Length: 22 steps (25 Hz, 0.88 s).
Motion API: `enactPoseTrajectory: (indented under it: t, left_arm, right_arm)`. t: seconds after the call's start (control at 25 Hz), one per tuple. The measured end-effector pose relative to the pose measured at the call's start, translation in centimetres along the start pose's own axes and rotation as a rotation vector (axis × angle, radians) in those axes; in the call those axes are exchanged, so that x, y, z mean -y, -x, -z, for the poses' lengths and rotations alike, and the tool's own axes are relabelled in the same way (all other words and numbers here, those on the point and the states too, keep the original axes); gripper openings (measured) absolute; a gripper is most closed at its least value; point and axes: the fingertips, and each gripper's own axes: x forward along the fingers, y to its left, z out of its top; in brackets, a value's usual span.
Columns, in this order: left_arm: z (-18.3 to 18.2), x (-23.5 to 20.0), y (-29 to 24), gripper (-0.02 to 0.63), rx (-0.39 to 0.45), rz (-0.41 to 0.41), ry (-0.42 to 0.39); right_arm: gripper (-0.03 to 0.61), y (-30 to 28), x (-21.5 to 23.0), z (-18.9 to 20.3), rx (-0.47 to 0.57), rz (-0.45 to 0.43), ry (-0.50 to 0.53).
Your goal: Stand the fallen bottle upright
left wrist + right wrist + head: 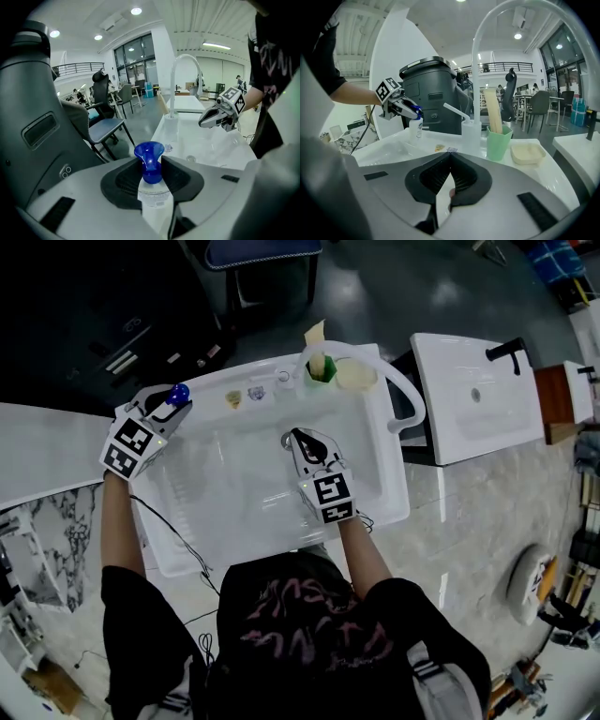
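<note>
A small clear bottle (178, 393) with a blue flared cap stands upright at the back left corner of the white sink (394, 507). My left gripper (172, 407) is shut on its neck, just under the cap. In the left gripper view the bottle (152, 190) sits between the dark pads (124, 180). In the right gripper view the bottle (418, 127) hangs straight, with its base at the sink's rim. My right gripper (302, 439) hovers over the middle of the basin, shut with nothing in it; its tips (450, 157) meet.
At the sink's back rim stand a green cup (322, 368) with a wooden piece, a cream dish (356, 376), a white soap pump (471, 133) and a white arched faucet (405, 395). Two small packets (244, 396) lie nearby. A second sink (478, 399) is on the right.
</note>
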Motion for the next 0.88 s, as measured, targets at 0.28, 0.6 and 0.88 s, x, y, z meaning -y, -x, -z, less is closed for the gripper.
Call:
enactPoseTrajectory:
  t: [0.28, 0.6, 0.88]
  left_arm:
    - [2.0, 0.0, 2.4, 0.133, 0.006, -0.011, 0.01]
    - [3.0, -0.1, 3.0, 0.14, 0.007, -0.028, 0.024]
    - [3.1, -0.3, 3.2, 0.162, 0.008, -0.062, 0.032]
  right_arm:
    - [0.014, -0.8, -1.7, 0.1, -0.015, -0.027, 0.026]
    - [0.014, -1.1, -2.8, -0.6, -0.009, -0.036, 0.033]
    - [0.014, -0.9, -3.0, -0.8, -0.018, -0.034, 0.048]
